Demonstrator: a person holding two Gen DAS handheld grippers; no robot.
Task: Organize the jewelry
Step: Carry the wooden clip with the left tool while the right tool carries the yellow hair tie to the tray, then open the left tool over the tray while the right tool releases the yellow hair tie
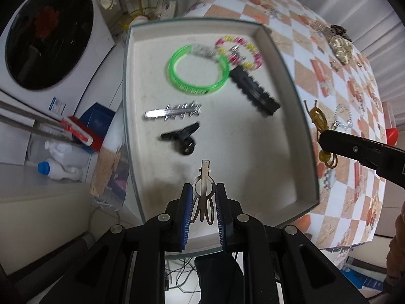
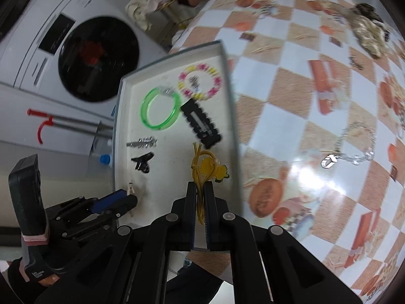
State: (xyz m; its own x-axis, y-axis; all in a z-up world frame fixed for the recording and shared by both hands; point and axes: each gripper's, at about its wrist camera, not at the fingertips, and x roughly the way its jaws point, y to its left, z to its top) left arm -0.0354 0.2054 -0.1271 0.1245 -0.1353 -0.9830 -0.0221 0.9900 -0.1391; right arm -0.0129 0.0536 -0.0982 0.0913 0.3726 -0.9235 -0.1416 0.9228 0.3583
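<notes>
A silver metal hair clip [image 1: 203,192] is clamped between the blue pads [image 1: 184,217] of the left gripper [image 1: 202,215], its pointed end sticking forward over the near part of the white tray [image 1: 286,81]. Ahead of those fingers, on the tray floor, a small black claw clip [image 1: 182,138] and a silver barrette [image 1: 172,112] are seen. Farther ahead lie a green bangle [image 1: 198,72], a pink-and-yellow bead bracelet [image 1: 239,50] and a black snap clip [image 1: 254,91] — the bangle and bracelet touching. The right gripper [image 2: 201,202] is closed on a yellow elastic cord [image 2: 198,174] with a yellow charm, held just in front of its fingertips above the tray's near right part. To the right of that gripper, on the checkered tablecloth [image 2: 291,81], a silver chain [image 2: 354,147] is laid, and far ahead to the right a gold-and-dark fabric piece [image 2: 367,30], too blurred to identify.
</notes>
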